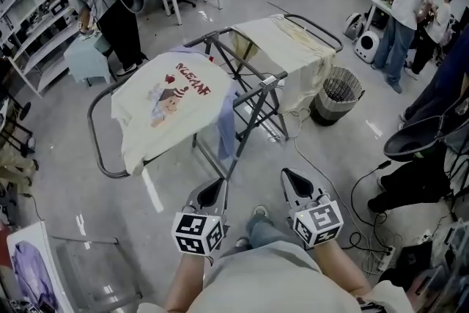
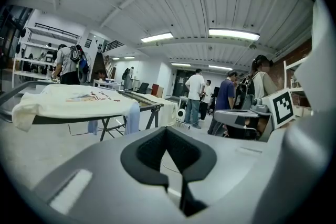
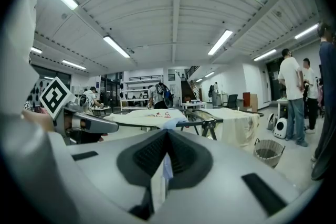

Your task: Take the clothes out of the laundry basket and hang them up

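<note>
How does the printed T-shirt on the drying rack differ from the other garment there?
The printed T-shirt is white, with a cartoon figure and red lettering; the other garment is cream and plain. The T-shirt lies on the nearer wing; the cream garment on the farther wing, hanging lower over its edge. Both are spread over the drying rack.
</note>
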Action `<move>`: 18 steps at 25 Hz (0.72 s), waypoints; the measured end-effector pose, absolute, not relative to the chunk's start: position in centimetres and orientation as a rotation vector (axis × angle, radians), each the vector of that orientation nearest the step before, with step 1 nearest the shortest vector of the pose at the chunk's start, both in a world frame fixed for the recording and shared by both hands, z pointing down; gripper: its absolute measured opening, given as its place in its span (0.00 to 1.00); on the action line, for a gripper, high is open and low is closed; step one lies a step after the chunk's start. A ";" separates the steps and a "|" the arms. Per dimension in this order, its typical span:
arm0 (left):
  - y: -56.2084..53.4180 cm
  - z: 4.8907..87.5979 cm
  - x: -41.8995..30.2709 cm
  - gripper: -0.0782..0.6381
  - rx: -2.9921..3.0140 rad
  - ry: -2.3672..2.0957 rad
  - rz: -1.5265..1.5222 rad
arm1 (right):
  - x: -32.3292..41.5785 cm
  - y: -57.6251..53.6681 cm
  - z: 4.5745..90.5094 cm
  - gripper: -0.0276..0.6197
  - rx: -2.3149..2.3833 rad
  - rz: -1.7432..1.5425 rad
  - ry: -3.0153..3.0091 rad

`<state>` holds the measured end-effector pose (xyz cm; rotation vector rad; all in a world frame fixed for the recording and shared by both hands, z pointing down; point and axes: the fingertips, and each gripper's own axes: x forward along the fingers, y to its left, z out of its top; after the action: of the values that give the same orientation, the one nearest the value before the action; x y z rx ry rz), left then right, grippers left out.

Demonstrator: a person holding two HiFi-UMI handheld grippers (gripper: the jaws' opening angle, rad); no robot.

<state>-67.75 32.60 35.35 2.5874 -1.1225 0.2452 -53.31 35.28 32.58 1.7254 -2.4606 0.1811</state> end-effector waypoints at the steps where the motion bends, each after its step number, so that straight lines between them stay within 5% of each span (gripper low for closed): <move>1: 32.6 35.3 -67.8 0.12 2.590 -1.126 0.244 | -53.4 35.2 32.5 0.04 1.722 0.183 -2.467; 18: 31.6 35.4 -67.9 0.12 2.573 -1.143 0.243 | -53.6 33.5 31.8 0.04 1.740 0.181 -2.494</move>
<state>-67.86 31.64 35.44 2.5734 -1.1432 0.2433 -53.59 33.49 31.77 1.7398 -2.4937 0.1813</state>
